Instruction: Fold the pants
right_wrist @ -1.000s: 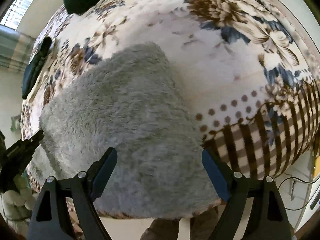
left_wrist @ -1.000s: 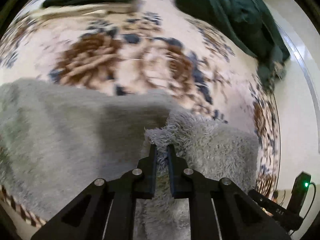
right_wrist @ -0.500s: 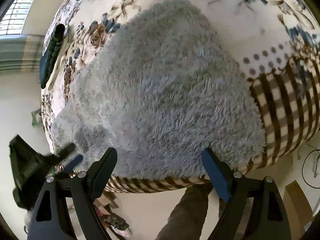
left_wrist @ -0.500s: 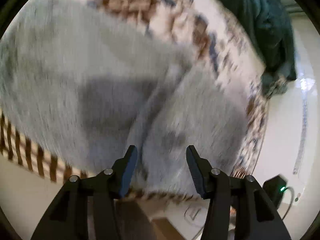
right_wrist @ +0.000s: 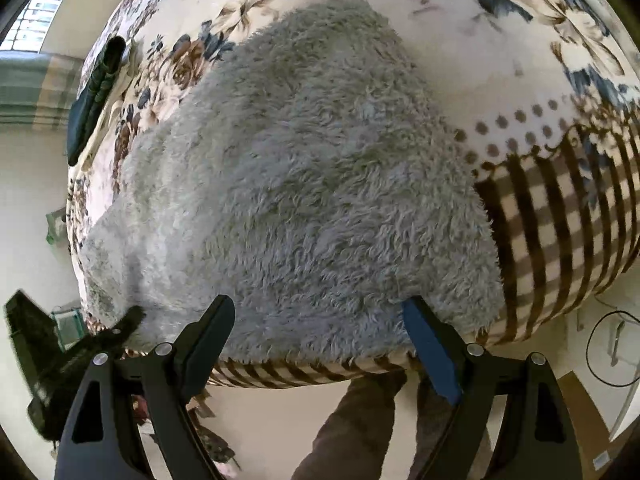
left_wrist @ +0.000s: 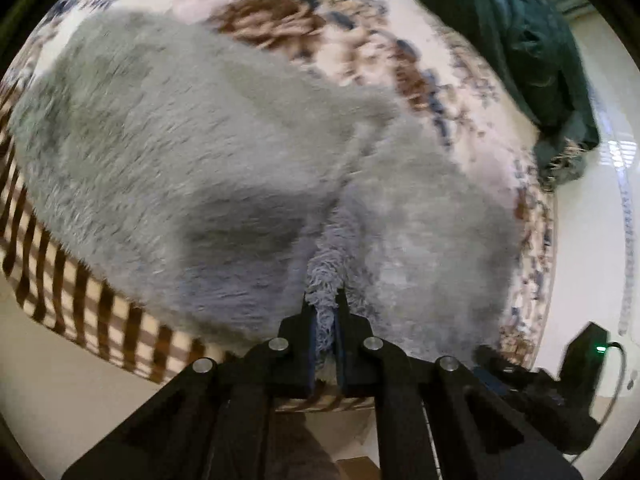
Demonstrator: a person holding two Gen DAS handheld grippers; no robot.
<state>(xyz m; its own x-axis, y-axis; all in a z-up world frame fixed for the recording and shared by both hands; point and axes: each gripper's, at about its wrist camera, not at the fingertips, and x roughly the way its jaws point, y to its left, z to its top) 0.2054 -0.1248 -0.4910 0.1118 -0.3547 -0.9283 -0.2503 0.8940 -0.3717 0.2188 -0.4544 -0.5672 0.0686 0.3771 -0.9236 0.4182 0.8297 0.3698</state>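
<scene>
The grey fluffy pants [left_wrist: 192,152] lie spread on the floral bed cover [left_wrist: 372,40], reaching its near edge. In the left wrist view my left gripper [left_wrist: 325,300] is shut on a ridge of the pants' fabric at the near edge. In the right wrist view the pants [right_wrist: 304,184] fill the middle. My right gripper [right_wrist: 320,312] is open and empty, held just off the pants' near edge. The left gripper [right_wrist: 128,318] also shows there at lower left, on the pants' left corner.
A dark green garment [left_wrist: 520,48] lies heaped at the bed's far right. A folded dark garment [right_wrist: 94,96] sits at the far left of the bed. The cover's brown checked border [right_wrist: 560,216] hangs over the edge. The person's legs [right_wrist: 356,420] stand below.
My left gripper was open half a second ago and has now shut on the pants' fabric at the near edge. My right gripper stays open, pulled back slightly from the bed.
</scene>
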